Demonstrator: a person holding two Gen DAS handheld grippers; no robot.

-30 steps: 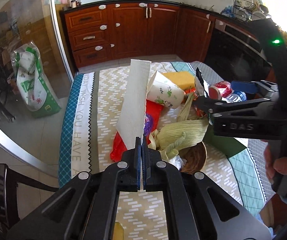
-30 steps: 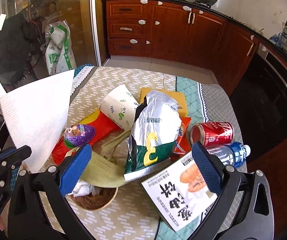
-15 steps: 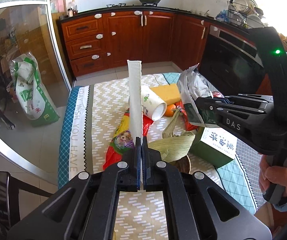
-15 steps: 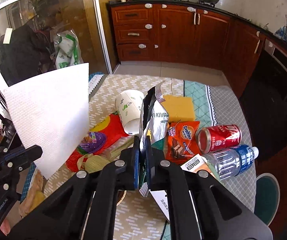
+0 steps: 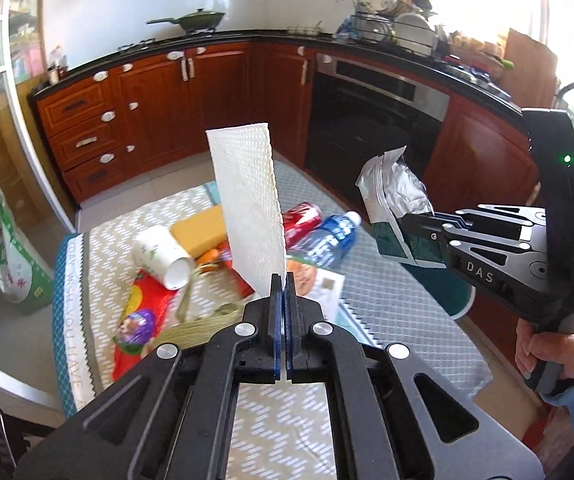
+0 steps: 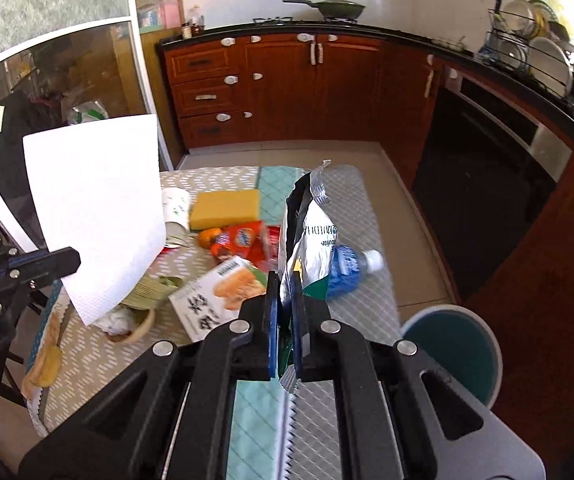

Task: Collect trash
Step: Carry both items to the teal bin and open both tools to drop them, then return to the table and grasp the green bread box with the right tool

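Paper towel stands pinched in the left gripper above the table; rightward, the right gripper clamps a foil snack bag. Both grips bite thin edges, so either piece could slip before reaching the teal bin.

The near end of the table is bare cloth and open to approach. Beyond it, a litter pile blocks the middle: the printed box, the blue bottle, the yellow sponge and the paper cup lie crowded together. Right of the table, the teal bin stands open-topped on clear floor, with cabinets close behind it.
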